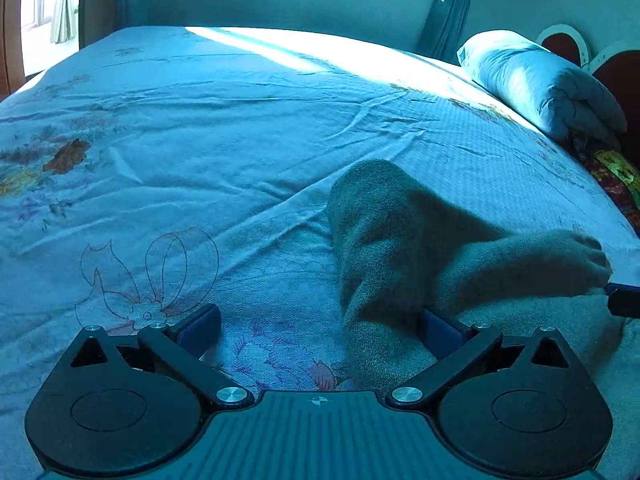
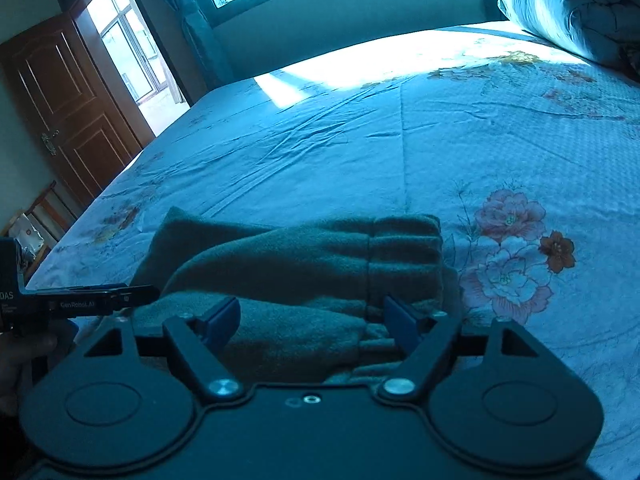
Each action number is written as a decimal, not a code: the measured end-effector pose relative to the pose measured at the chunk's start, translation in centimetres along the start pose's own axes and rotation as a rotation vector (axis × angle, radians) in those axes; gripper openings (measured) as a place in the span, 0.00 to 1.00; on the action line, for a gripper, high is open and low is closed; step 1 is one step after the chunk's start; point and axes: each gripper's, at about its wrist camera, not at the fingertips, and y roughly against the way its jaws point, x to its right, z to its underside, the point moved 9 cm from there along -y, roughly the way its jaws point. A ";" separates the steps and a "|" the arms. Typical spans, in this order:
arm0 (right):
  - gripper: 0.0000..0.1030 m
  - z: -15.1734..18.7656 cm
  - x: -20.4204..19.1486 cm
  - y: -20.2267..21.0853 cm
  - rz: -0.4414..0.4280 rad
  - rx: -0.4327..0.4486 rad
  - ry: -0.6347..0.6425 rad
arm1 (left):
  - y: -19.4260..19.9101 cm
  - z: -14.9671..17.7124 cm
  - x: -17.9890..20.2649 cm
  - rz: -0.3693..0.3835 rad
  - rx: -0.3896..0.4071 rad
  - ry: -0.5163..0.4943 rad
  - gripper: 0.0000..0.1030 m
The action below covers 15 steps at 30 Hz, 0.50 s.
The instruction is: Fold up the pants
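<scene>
Grey fleece pants (image 1: 400,248) lie folded on the floral bed sheet (image 1: 200,140). In the right wrist view the pants (image 2: 304,264) form a stacked bundle, with the cuffed end on the right. My left gripper (image 1: 320,324) is open wide and low over the sheet. Its right finger rests against the pants' near fold, and its left finger is over bare sheet. My right gripper (image 2: 312,316) is open too, with fabric lying below and between its blue pads. A fingertip (image 1: 622,300) of the right gripper shows at the pants' right end. The left gripper (image 2: 140,294) reaches in from the left.
A rolled pale quilt (image 1: 540,84) lies along the head of the bed (image 2: 580,8). A brown wooden door (image 2: 68,108) stands open beyond the bed's far left corner. A window and a curtain (image 2: 192,12) are behind the bed. Wrinkled sheet stretches beyond the pants.
</scene>
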 end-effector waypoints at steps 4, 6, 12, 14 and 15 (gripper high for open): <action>0.74 -1.4 0.7 4.9 -0.084 0.107 -0.155 | 3.8 0.4 0.0 0.040 0.062 0.019 1.00; 0.76 -0.9 1.7 7.1 -0.076 0.142 -0.184 | 5.6 1.7 -0.3 0.049 0.075 0.002 1.00; 0.80 3.8 6.0 8.2 -0.144 0.110 -0.418 | 7.2 6.3 -1.6 0.143 0.030 0.093 1.00; 0.81 5.2 7.0 7.9 -0.159 0.107 -0.488 | 7.5 6.9 -1.5 0.163 0.037 0.130 1.00; 0.81 5.6 7.3 7.8 -0.157 0.109 -0.509 | 7.6 7.0 -1.4 0.167 0.036 0.135 1.00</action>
